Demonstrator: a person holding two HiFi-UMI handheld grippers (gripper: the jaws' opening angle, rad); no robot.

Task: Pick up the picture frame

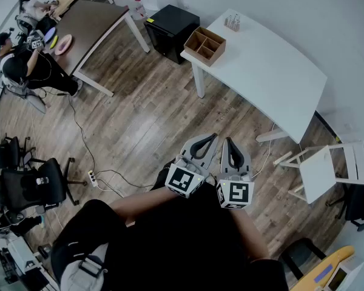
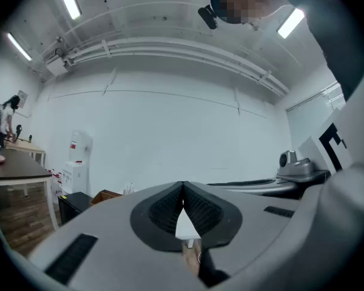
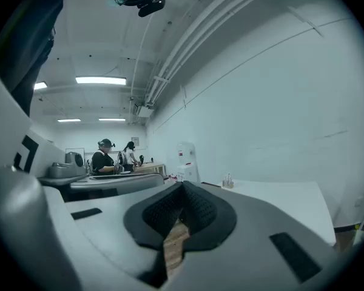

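Evidently your left gripper (image 1: 213, 138) and right gripper (image 1: 230, 142) sit closed on nothing (travel pose, likely), the white table (image 1: 273, 71) well beyond their fingertips.

Head view looks steeply down; both gripper views face roughly level, sharing the white table (image 1: 279, 71) with it.

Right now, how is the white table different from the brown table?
The white table has a pale top; the brown table has a dark one. The white table carries a wooden box at its corner; the brown table carries a pink plate. People are beside the brown table, none at the white table. Both have white legs.
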